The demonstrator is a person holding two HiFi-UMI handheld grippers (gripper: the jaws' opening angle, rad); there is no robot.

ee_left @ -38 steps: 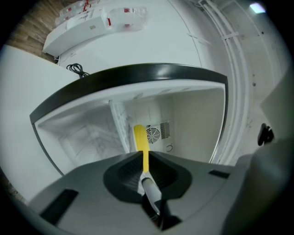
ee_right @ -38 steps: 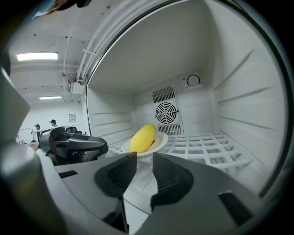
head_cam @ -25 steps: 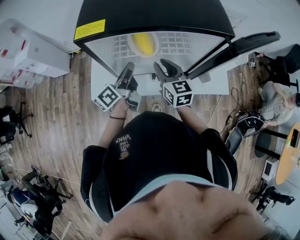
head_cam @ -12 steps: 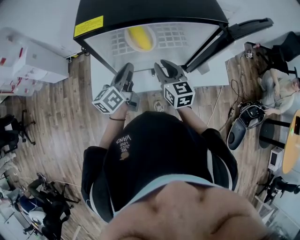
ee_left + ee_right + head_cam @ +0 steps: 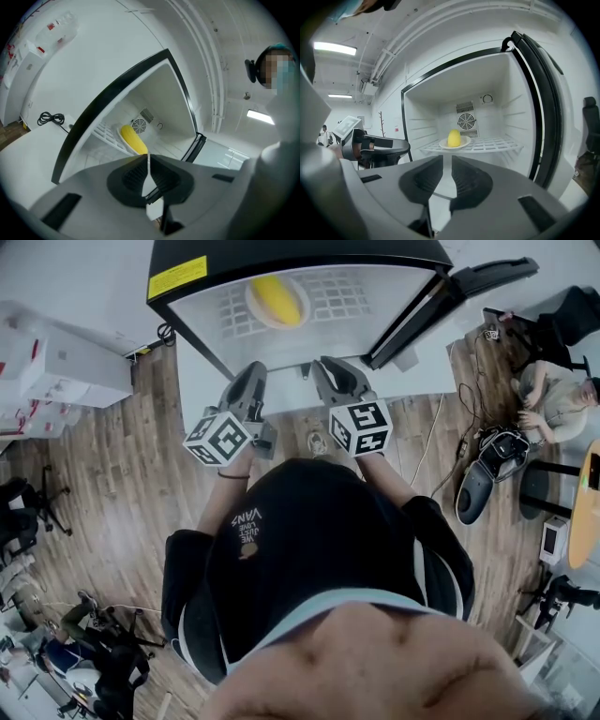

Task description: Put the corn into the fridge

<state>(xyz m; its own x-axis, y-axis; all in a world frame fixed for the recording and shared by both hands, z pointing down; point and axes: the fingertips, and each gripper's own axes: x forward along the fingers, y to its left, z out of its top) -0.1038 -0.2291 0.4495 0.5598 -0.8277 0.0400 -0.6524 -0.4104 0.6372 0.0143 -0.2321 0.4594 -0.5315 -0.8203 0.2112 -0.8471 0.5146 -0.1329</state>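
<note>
In front of the open compact fridge [image 5: 394,306], a person stands with a two-jaw gripper in each hand, both pointed at the fridge's interior, where the corn [image 5: 277,299] already lies on a white plate [image 5: 251,296] on the wire shelf [image 5: 497,143]. The left gripper [image 5: 253,379] has its jaws pressed together with nothing between them. The right gripper [image 5: 336,371] shows a narrow slit that is closing, also with nothing in it. Only the head view takes in the surroundings of the fridge: its black top, the door [image 5: 459,292] swung out to its right, wood flooring [image 5: 122,484] in front of it, white storage boxes [image 5: 56,362] to its left and a seated person [image 5: 553,404] well off to its right. The right gripper view alone looks squarely into the fridge and shows the round fan grille [image 5: 466,121] on the back wall just behind and above the corn. The left gripper view, rolled to one side, catches that grille too, and it is the only view to show a coiled black cable [image 5: 50,117] lying on a white surface to the fridge's left. A yellow label [image 5: 176,277] sits on the front left corner of the fridge's top, its print too small to read. The word "VANS" [image 5: 246,517] can be read on the person's dark shirt, with smaller lines beside it that cannot be made out. Each gripper carries a cube with black-and-white square markers [image 5: 361,426], nearer the person than the fridge.
</note>
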